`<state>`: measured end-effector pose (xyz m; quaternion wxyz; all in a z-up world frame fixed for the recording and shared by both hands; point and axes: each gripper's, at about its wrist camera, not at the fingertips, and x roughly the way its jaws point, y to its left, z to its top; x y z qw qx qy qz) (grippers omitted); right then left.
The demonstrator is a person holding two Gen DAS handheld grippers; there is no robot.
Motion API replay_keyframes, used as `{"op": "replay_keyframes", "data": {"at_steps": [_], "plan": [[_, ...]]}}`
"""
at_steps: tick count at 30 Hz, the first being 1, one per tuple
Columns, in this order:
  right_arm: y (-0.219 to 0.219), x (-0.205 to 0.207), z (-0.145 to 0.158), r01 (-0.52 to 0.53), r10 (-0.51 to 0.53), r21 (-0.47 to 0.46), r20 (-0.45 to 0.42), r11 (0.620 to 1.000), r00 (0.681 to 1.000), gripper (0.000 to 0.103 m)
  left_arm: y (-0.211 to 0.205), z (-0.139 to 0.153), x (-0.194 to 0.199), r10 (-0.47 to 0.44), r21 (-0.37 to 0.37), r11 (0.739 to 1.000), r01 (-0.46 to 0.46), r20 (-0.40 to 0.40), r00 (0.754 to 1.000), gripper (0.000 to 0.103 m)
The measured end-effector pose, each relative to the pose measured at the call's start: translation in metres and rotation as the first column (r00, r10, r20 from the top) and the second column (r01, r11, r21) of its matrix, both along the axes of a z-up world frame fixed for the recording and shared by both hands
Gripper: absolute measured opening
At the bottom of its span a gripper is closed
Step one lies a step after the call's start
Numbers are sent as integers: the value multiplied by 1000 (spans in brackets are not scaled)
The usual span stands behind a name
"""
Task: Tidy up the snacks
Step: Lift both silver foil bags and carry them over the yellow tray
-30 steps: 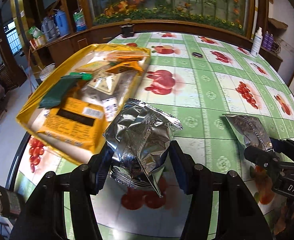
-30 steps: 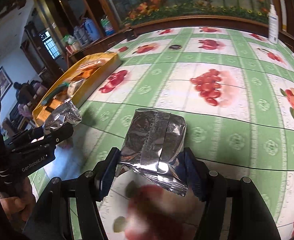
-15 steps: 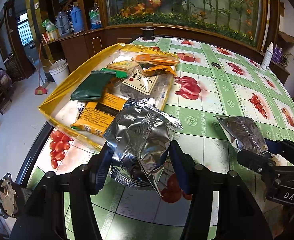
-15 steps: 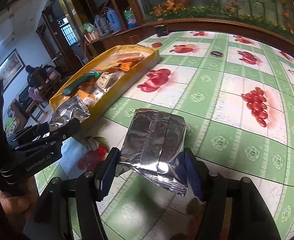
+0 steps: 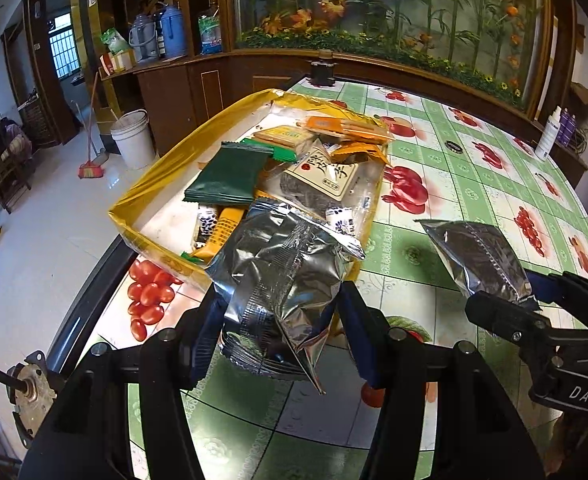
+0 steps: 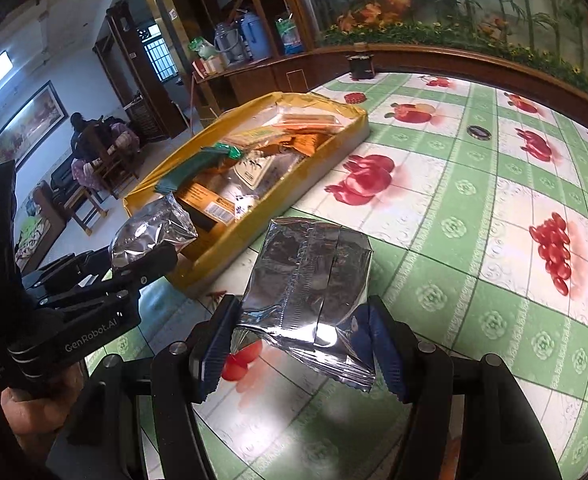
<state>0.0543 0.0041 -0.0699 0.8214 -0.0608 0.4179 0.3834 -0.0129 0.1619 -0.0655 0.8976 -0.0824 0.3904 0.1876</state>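
Foil pouch sits clamped in the left tool, a second pouch in the right tool, both carried above the tabletop. Next, I judge, each must clear the yellow box rim and drop inside. Beyond lies open tabletop; box's left side overhangs the edge.

Fruit-print green table: yellow snack tray, small dark disc.

Two crinkled silver snack packets are held above the surface: one bulging and tilted at the near corner of the yellow tray, the other flatter, just beside that tray. Assorted packets fill the tray.
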Motion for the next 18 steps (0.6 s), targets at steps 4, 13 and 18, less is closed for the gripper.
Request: {"op": "replay_keyframes", "data": {"at_steps": [4,13,18], "plan": [[14,4,7,-22,22,8,17,1000,1000,65,7,1,0,11,-5,1000,-11,0,1000,56],[37,19,20,-46,45,36,40,998,998,65,19,7,6,28,-16,999,-28,5,1000,56],[47,30,25,-47,44,61,43,997,998,65,21,10,12,26,-15,1000,-26,2,1000,56]]}}
